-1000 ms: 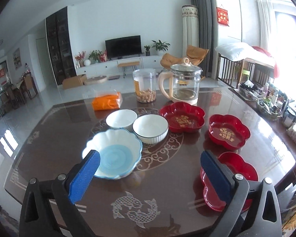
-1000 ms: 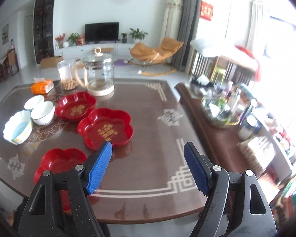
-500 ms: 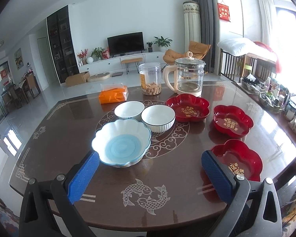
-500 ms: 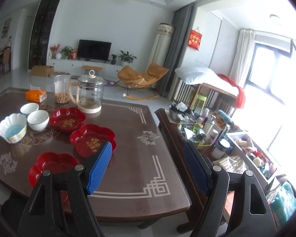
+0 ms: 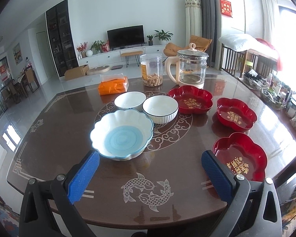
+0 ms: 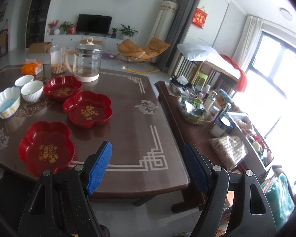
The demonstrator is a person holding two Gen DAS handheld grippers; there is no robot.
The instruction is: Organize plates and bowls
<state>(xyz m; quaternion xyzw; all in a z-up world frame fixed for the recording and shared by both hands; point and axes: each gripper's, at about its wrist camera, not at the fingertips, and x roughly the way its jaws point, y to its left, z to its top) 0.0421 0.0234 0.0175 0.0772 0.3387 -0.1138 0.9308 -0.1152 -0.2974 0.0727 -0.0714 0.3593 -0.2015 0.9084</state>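
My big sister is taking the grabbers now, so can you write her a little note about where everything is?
Left gripper: open, empty, above the near table edge.
Right gripper: open, empty, near the table's right corner.
Bowls: scalloped blue-centred bowl, black-rimmed white bowl and plain white bowl, clustered mid-table.
Red flower-shaped plates: far, middle, near, all separate.
Done: nothing stacked or grouped.
Left: sort all six.

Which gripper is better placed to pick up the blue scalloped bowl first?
Left. The open left gripper faces the blue scalloped bowl, just beyond its left finger. The right gripper, also open, points at bare table beside the nearest red plate.
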